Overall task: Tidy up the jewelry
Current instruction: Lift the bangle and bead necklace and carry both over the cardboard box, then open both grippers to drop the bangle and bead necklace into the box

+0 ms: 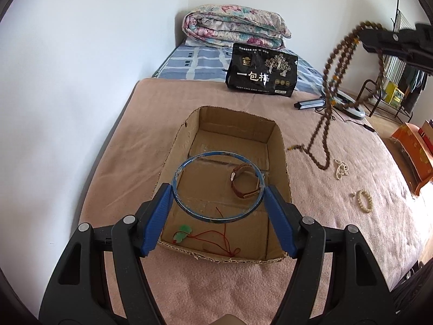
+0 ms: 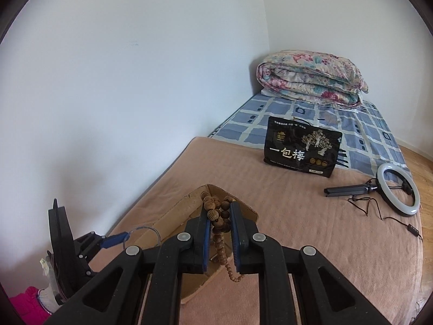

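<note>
My left gripper is shut on a thin blue bangle and holds it above an open cardboard box on the bed. In the box lie a brown watch and a green pendant on red cord. My right gripper is shut on a long brown bead necklace. In the left wrist view the necklace hangs from it, its lower end on the blanket right of the box. Two pale bead bracelets lie further right.
A black snack bag stands behind the box. A ring light with stand and cable lies at the bed's right edge. A folded floral quilt sits in the far corner. An orange box and a rack stand beside the bed.
</note>
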